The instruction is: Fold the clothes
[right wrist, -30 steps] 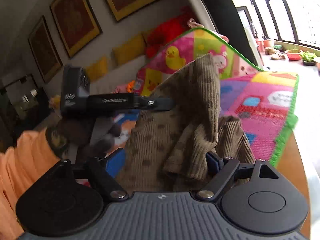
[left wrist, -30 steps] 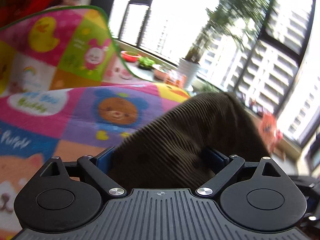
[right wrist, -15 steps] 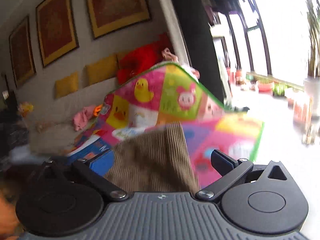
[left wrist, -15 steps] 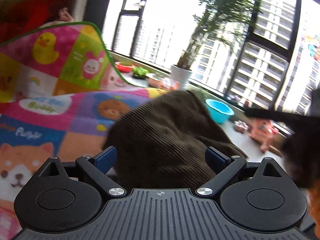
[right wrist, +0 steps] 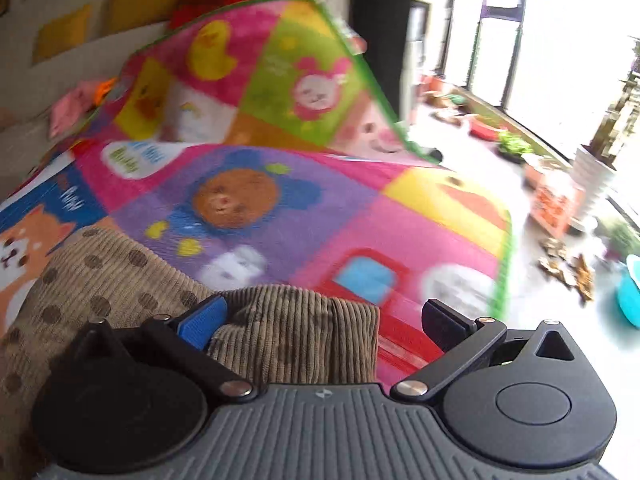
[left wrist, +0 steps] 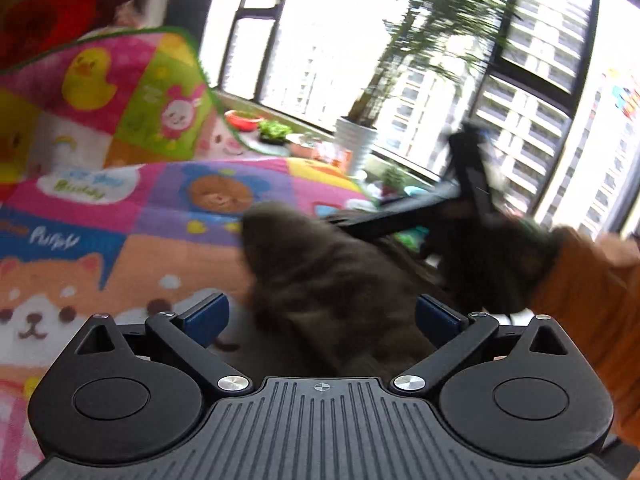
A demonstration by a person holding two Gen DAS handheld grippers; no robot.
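Corduroy garment (right wrist: 120, 280) lies bunched directly between both spread claws, left claw (left wrist: 320, 316) and right claw (right wrist: 324, 320), neither clamping it

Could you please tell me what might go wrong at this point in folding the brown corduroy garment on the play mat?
Both grippers' jaws stand wide around the brown corduroy garment, so the fold may slump apart. The right gripper crosses close over the left gripper; they might collide. Blur suggests fast motion, which could drag fabric across the play mat.

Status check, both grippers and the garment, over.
Left gripper open, jaws wide. Right gripper open. Brown corduroy garment down on the play mat, loose between both jaws. Nothing blocking.
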